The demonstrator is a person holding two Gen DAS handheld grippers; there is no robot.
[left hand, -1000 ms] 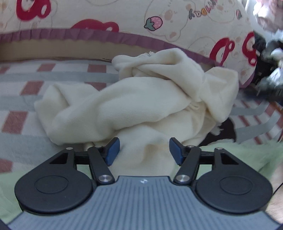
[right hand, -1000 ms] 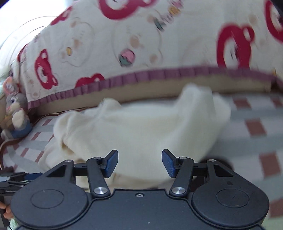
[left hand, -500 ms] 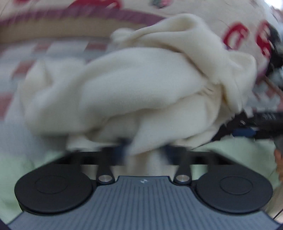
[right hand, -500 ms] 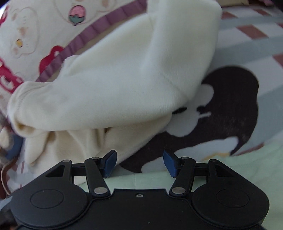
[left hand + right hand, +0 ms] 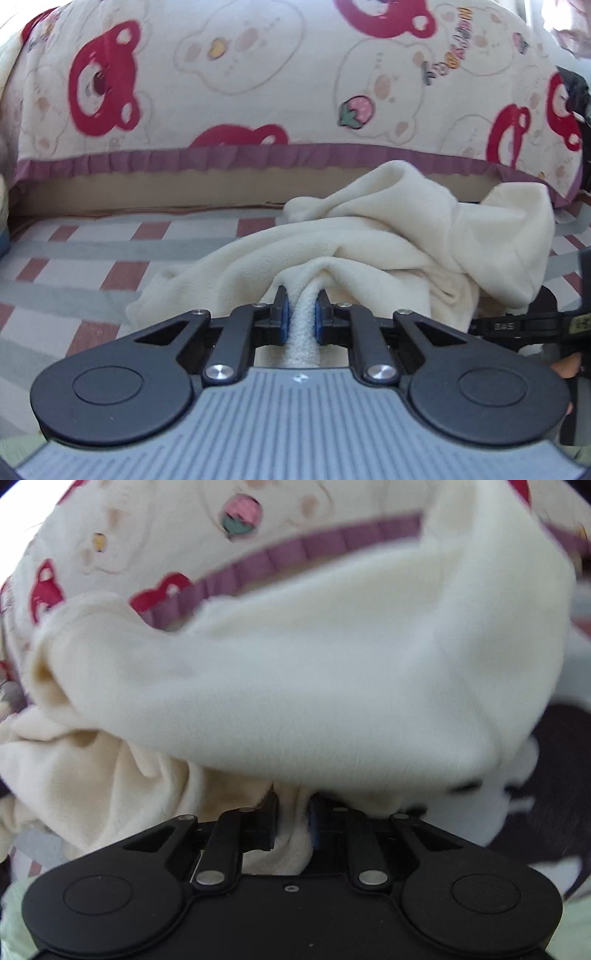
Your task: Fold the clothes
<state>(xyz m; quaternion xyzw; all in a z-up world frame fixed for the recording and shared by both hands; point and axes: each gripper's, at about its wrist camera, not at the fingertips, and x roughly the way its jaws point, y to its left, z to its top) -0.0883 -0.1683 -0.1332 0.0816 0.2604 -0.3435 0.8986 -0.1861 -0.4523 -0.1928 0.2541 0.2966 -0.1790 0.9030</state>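
Both the left gripper [image 5: 299, 314] and, seemingly, right gripper [image 5: 293, 821] have clamped bunched cream fleece garment [image 5: 369, 251].

No clearly legible text anywhere.

Ahead of me a bed cover [image 5: 110, 266] spreads out flat, checked in white, grey and brick red. Behind it rises a quilt [image 5: 258, 74] printed with red bears, pale bear outlines and a strawberry, edged along the bottom by a purple ruffle [image 5: 221, 157]; under the ruffle I see a tan band [image 5: 147, 192]. Soft daylight brightens the upper right corner.
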